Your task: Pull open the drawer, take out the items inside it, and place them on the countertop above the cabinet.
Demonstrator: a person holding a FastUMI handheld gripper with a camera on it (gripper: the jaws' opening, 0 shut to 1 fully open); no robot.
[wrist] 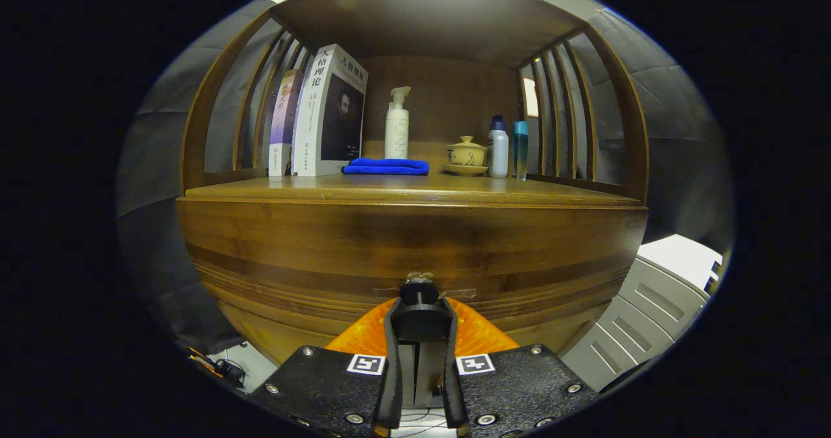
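where the drawer (415, 256) meets the gripper (421, 318), its round dark knob (419, 293) sits between the two fingers, which stand narrowly apart and close in on both of its sides; whether both truly press on it is hard to tell, since the knob's lower half is hidden behind them. the drawer front is smooth brown wood with darker grain bands, bowed by the lens, and it looks closed, so whatever lies inside is out of sight. its lower corners are cut off by the fingers' mounts.

above it, at twelve o'clock from the knob, lies the flat wooden countertop (415, 188), under a slatted wooden shelf frame. on it, at eleven o'clock, two books (321, 117) stand upright, the thinner one partly hidden behind the thicker. a folded blue cloth (386, 166), soft and thick, lies just ahead of a tall white pump bottle (396, 126). at one o'clock sit a small cream lidded cup (467, 153) on a saucer, a white bottle (498, 147) with a blue cap, and a slim teal bottle (520, 149).

at four o'clock, a pale plastic cabinet (656, 302) is partly cut off.
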